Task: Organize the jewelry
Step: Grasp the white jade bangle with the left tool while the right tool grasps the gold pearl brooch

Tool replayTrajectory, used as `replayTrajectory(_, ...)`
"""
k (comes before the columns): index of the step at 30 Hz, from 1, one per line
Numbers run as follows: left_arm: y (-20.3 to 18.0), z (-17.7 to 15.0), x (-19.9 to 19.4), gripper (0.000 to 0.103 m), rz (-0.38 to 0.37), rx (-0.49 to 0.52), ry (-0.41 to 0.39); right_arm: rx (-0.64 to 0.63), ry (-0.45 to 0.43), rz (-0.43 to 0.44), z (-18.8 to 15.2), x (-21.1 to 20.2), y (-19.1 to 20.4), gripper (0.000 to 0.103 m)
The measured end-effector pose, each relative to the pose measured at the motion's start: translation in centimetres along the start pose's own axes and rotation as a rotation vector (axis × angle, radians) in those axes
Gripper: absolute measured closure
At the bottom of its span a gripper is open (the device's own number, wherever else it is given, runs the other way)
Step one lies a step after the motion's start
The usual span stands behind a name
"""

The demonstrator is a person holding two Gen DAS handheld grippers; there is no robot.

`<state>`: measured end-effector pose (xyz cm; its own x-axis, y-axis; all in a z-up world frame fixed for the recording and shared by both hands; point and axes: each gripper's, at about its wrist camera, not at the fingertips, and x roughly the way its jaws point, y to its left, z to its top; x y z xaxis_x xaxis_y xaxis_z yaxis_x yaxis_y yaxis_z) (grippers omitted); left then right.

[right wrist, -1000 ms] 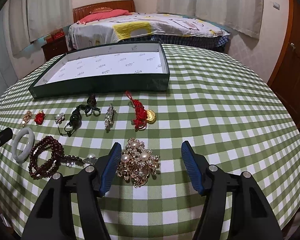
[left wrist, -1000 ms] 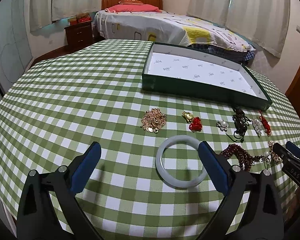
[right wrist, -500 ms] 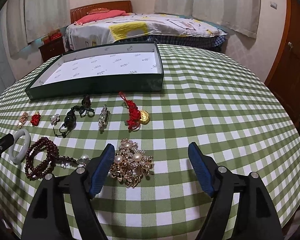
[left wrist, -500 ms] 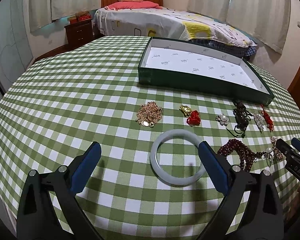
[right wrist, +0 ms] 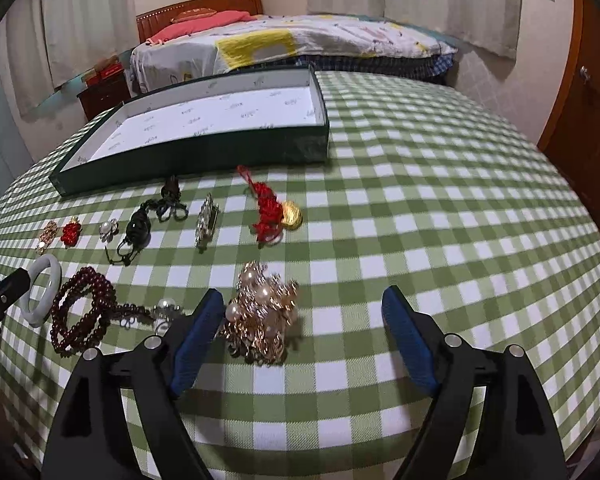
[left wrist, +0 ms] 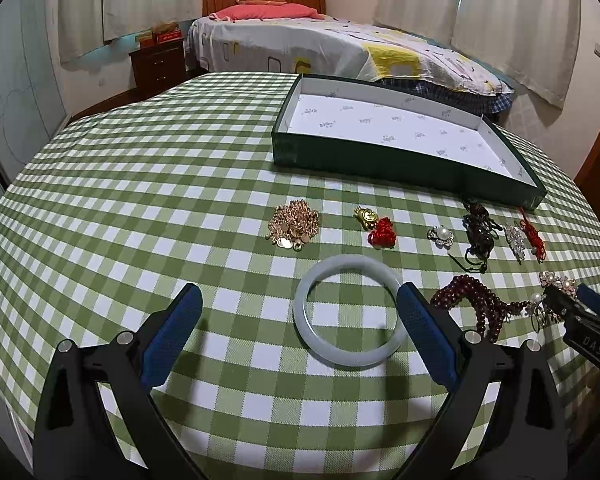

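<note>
From the left wrist view, the green box (left wrist: pixel 400 162) lies open on the far right part of the tabletop (left wrist: pixel 140 184), its white printed lining bare with nothing in it. The tabletop wears a green and white checked cloth; behind it stand a bed (left wrist: pixel 300 44) with a red pillow, a dark nightstand (left wrist: pixel 158 66) and pale curtains (left wrist: pixel 512 20). The left tongs (left wrist: pixel 299 330) are spread wide and hold nothing; a pale jade bangle (left wrist: pixel 348 316) lies flat on the cloth, its right edge near the right pad, not gripped. Beyond it lie a heap of gold coin chain (left wrist: pixel 294 226), a small gold charm with a red knot (left wrist: pixel 376 226), a pearl brooch (left wrist: pixel 441 236), a dark corded pendant (left wrist: pixel 480 236) and a dark red bead bracelet (left wrist: pixel 476 304). The right tongs (left wrist: pixel 588 320) show at the right edge. From the right wrist view, the same box (right wrist: pixel 204 148) sits on the far left, again bare inside, with a wooden door (right wrist: pixel 588 92) at the right. The right tongs (right wrist: pixel 302 338) are opening, with a gold and pearl brooch cluster (right wrist: pixel 262 312) lying on the cloth between the pads, just beside the left one, neither pad pressing it. A red knotted tassel with a gold ingot (right wrist: pixel 276 210) and a crystal clip (right wrist: pixel 207 220) lie further off; the bead bracelet (right wrist: pixel 84 312) and bangle (right wrist: pixel 46 288) lie to the left.
</note>
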<state>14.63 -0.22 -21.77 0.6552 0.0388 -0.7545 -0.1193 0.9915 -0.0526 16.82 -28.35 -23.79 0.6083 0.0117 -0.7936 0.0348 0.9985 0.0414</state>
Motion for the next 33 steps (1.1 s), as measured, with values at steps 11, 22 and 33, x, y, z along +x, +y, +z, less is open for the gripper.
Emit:
replayTrajectory(11, -0.5, -0.1, 0.6, 0.008, 0.009, 0.018, 0.022, -0.007, -0.041, 0.036, -0.6, -0.7, 0.1, 0.057)
replayTrajectory(22, -1.7, 0.1, 1.5, 0.008, -0.014, 0.041, 0.040, 0.016, -0.061, 0.068, -0.7, -1.0, -0.4, 0.060)
replayTrajectory(33, -2.2, -0.2, 2.3, 0.017, -0.011, 0.077, 0.069, 0.012, -0.062, 0.075, -0.7, -1.0, -0.3, 0.060)
